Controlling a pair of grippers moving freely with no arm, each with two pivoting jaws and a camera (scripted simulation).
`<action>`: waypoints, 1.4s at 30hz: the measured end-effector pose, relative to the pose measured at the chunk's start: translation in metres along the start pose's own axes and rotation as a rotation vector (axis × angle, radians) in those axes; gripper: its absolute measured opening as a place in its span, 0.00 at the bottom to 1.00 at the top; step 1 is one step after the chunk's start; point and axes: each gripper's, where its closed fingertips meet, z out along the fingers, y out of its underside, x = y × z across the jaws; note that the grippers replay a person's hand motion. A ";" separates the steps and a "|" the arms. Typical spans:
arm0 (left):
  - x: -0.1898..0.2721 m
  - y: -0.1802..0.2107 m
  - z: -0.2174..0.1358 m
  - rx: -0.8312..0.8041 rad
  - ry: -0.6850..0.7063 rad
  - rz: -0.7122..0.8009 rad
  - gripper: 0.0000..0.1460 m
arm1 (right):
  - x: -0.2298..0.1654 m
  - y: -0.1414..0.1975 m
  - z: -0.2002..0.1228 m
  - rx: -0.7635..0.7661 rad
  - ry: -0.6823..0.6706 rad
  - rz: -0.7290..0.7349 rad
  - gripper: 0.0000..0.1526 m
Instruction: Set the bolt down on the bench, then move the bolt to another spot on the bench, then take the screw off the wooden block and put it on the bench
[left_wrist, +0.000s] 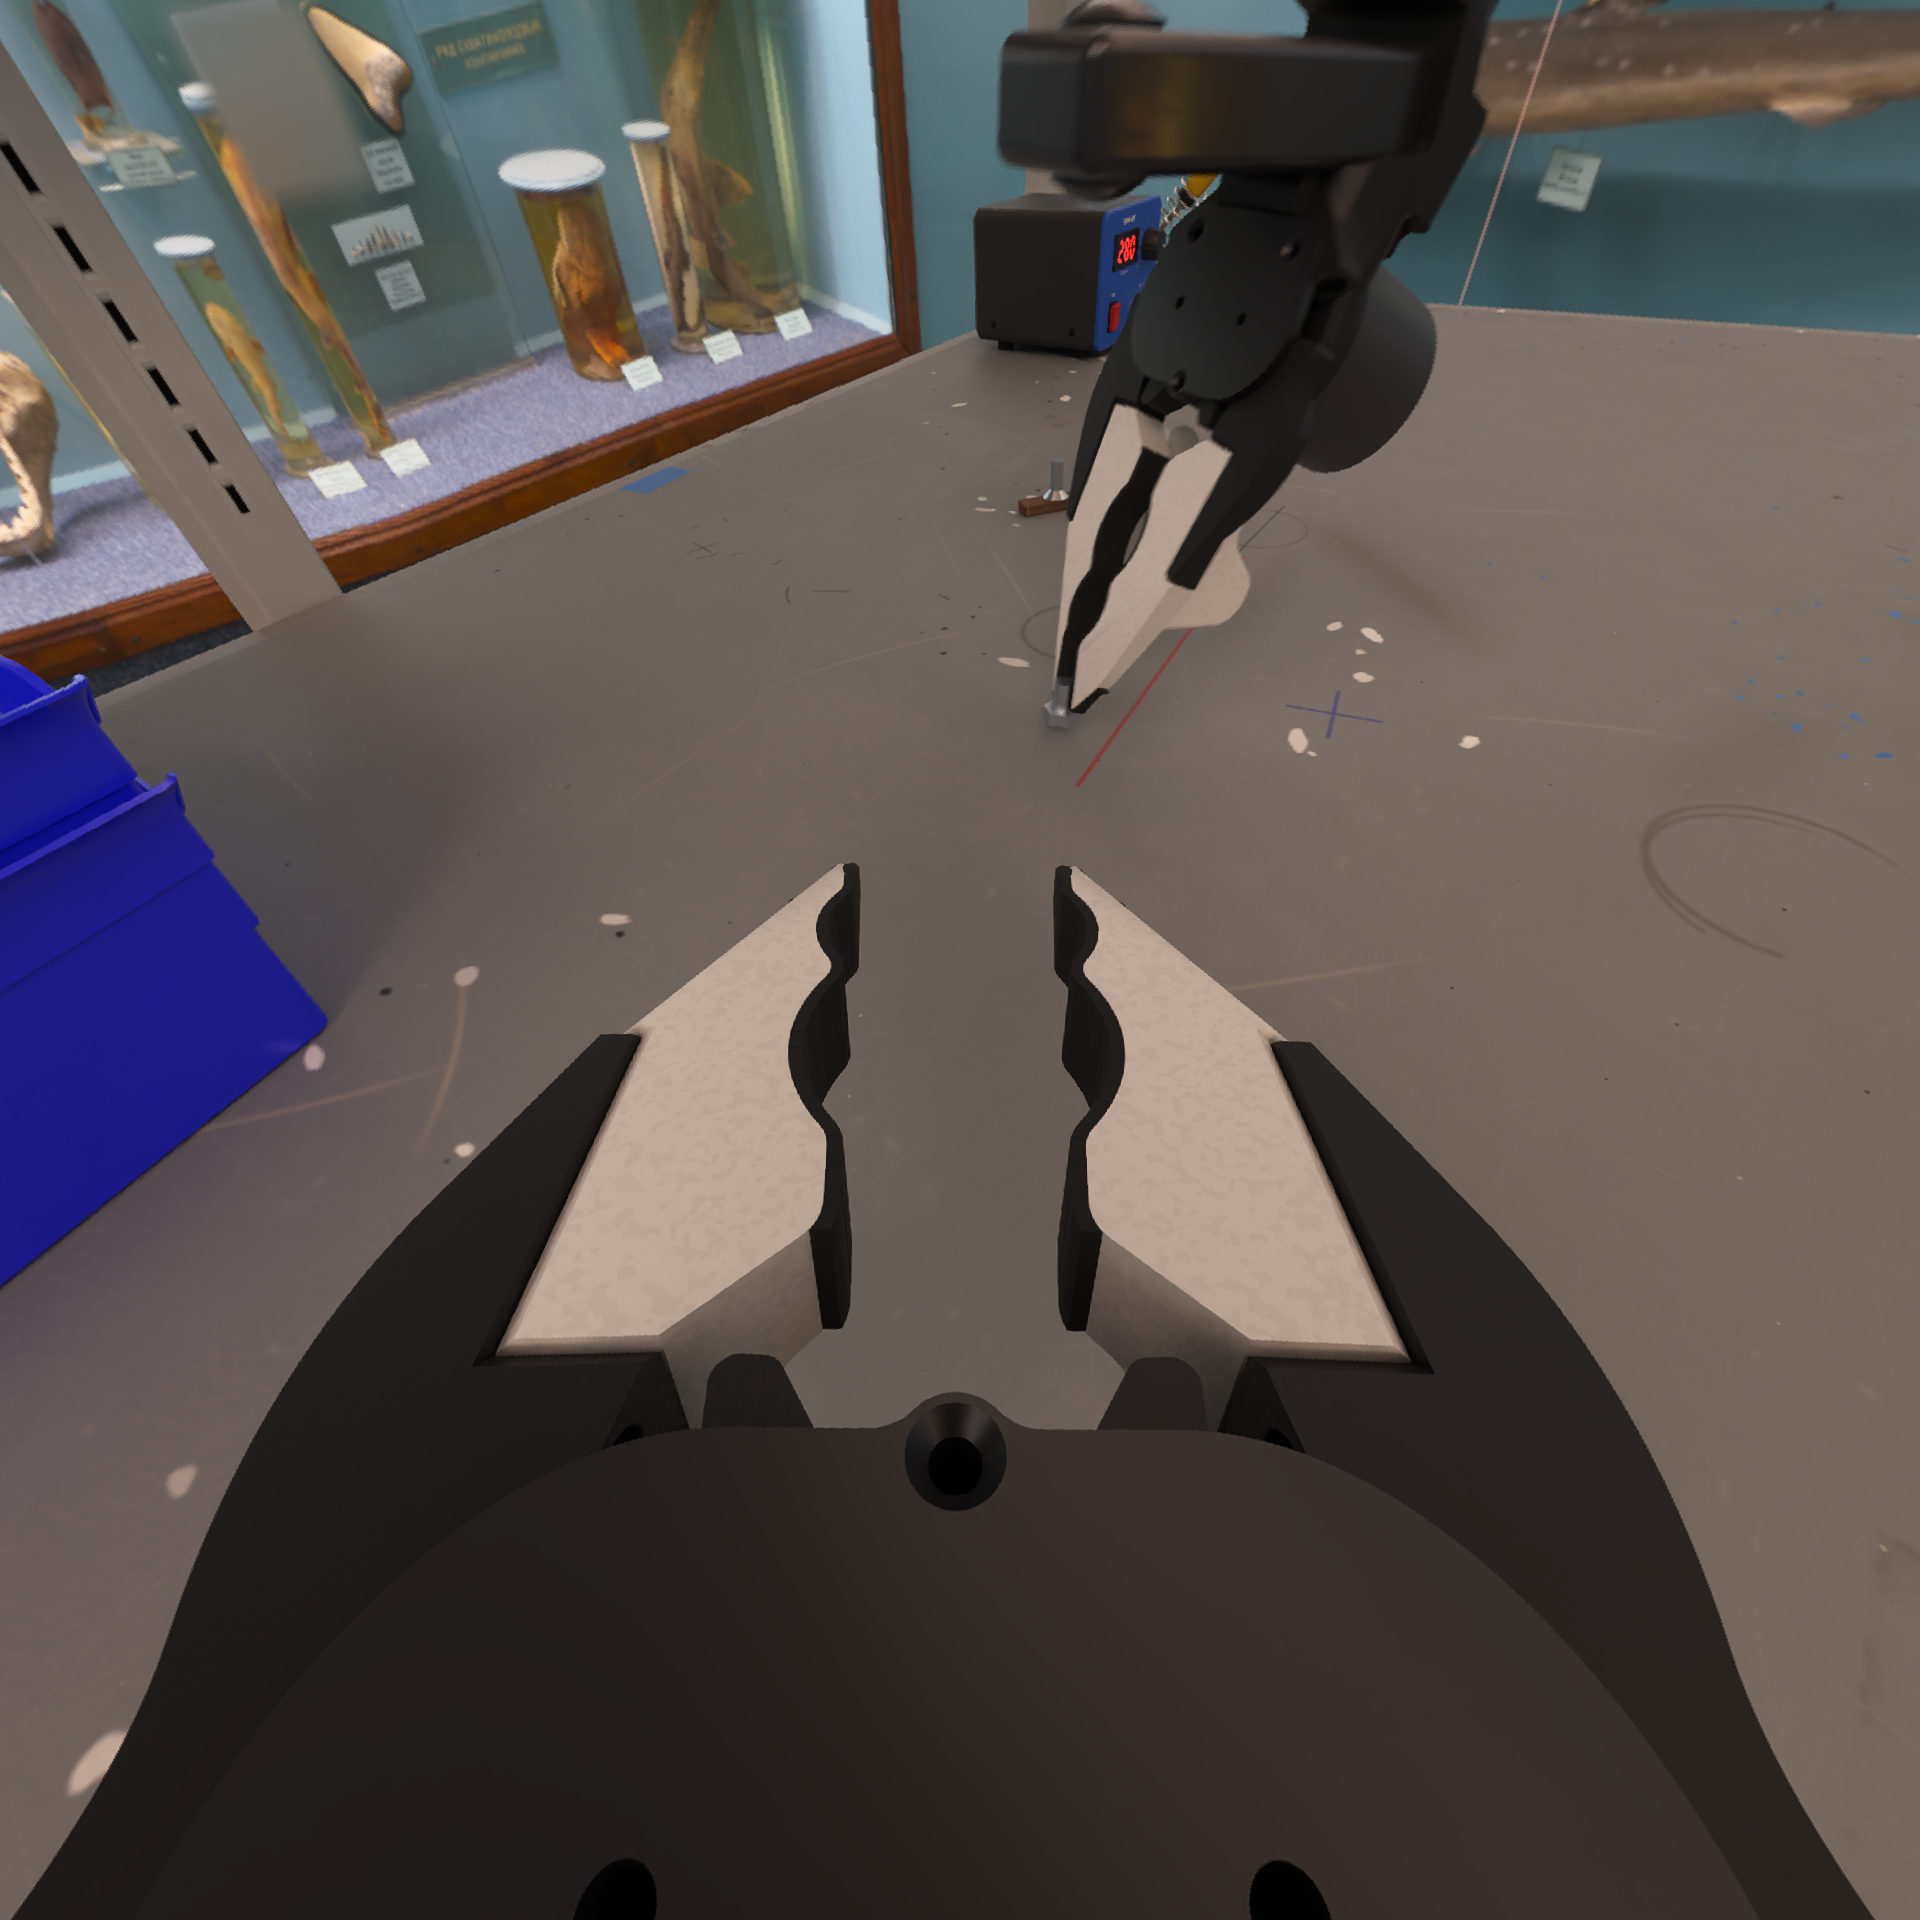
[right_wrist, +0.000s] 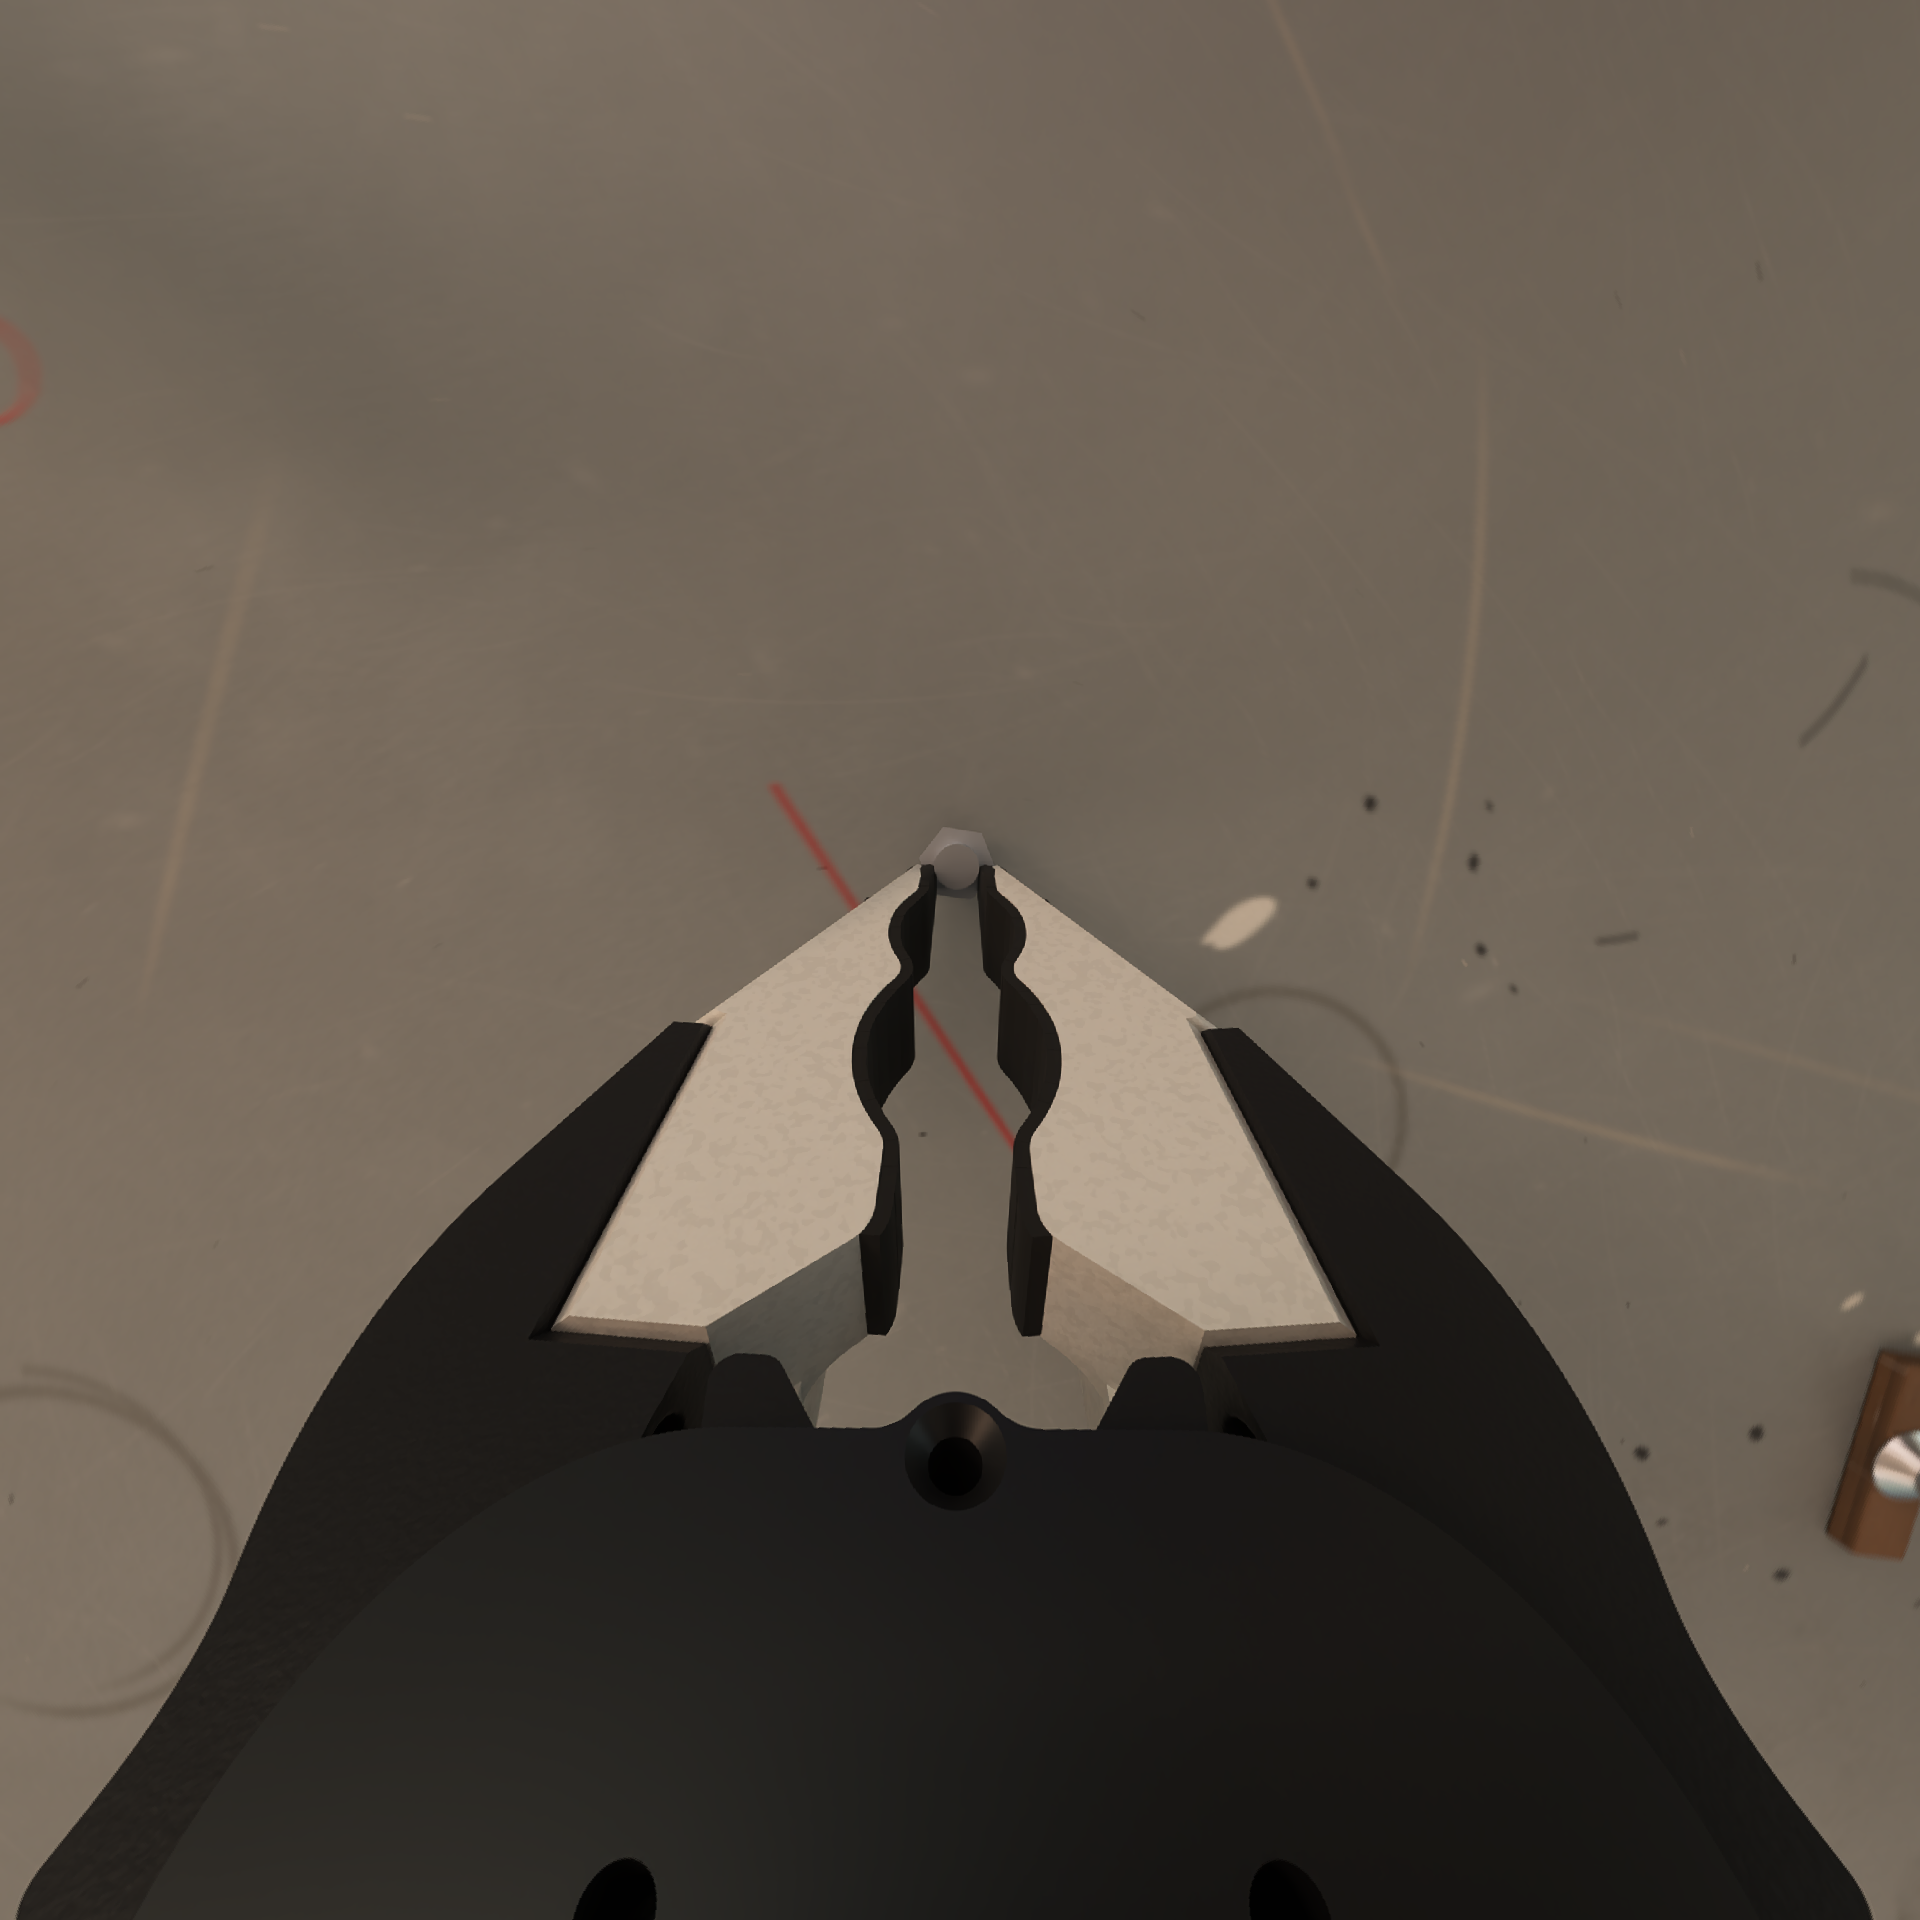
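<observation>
My right gripper is shut on a small grey hex-head bolt pinched at its very fingertips. In the left wrist view the right gripper points steeply down at the grey bench, with the bolt head-down at or just above the surface beside a thin red line. My left gripper is open and empty, low over the bench and well short of the bolt. The screw stands upright on a small wooden block farther back; both the block and the screw show at the right edge of the right wrist view.
Blue stacked bins stand at the left of the bench. A black box with a blue lit front sits at the back edge. A pale slotted upright and a glass display case lie beyond the left edge.
</observation>
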 end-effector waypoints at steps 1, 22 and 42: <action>0.000 0.000 0.000 0.000 -0.001 0.001 0.25 | -0.007 -0.002 -0.004 0.021 -0.013 -0.039 0.05; 0.000 0.007 0.003 -0.033 -0.018 0.039 0.25 | -0.081 0.036 -0.014 -0.016 -0.048 -0.012 0.05; 0.000 0.005 0.003 -0.031 -0.025 0.041 0.26 | -0.083 0.017 -0.032 0.100 0.031 -0.070 0.24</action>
